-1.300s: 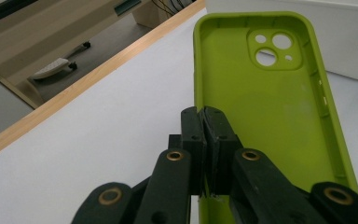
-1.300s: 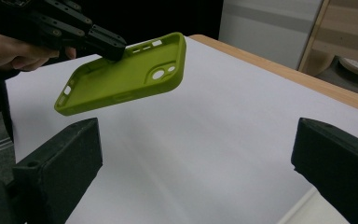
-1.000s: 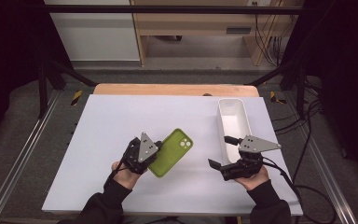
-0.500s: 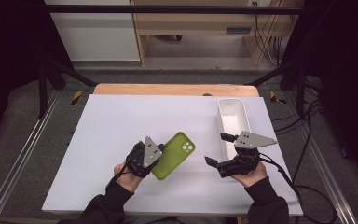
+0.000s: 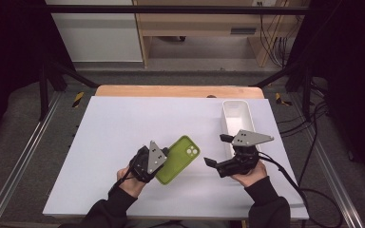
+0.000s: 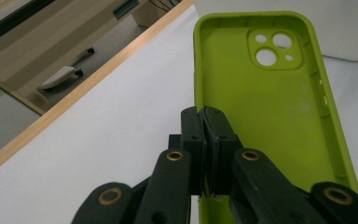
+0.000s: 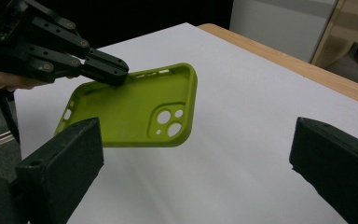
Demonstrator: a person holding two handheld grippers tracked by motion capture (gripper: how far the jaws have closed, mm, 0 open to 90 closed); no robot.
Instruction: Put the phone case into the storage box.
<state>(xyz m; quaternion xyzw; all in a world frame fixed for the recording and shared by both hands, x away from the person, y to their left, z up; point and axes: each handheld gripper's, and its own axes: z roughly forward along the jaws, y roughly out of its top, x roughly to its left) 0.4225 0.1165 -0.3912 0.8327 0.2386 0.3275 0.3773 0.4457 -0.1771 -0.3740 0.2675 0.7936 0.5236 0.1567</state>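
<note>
No brand mark, label or writing is showing legibly on anything here. A matte white sheet [image 5: 123, 142] is covering the table, with a strip of pale wooden tabletop edge [image 5: 171, 91] running along its far side, and beyond that a light wooden bench frame [image 5: 204, 23] and a white panel [image 5: 95, 33] are standing on a grey floor; dark drapes are hanging at both sides and black cables [image 5: 309, 142] are trailing off to the right. A lime-green, soft-looking rubbery phone case with rounded corners and a raised camera cut-out [image 5: 178, 159] is sitting at the near middle of the sheet, its hollow inner side facing up and its camera end pointing far and right; in the right gripper view [image 7: 135, 109] it is lifting clear of the sheet and casting a shadow. The black left gripper [image 5: 158, 164] is pinching the case's near-left rim, its jaws pressing together on the thin wall, as the left gripper view [image 6: 204, 135] is showing. The black right gripper [image 5: 215, 149], just to the right of the case, is standing with its jaws wide apart and holding nothing, well clear of the case. A long, narrow white plastic tray [image 5: 237, 111] is lying at the far right.
</note>
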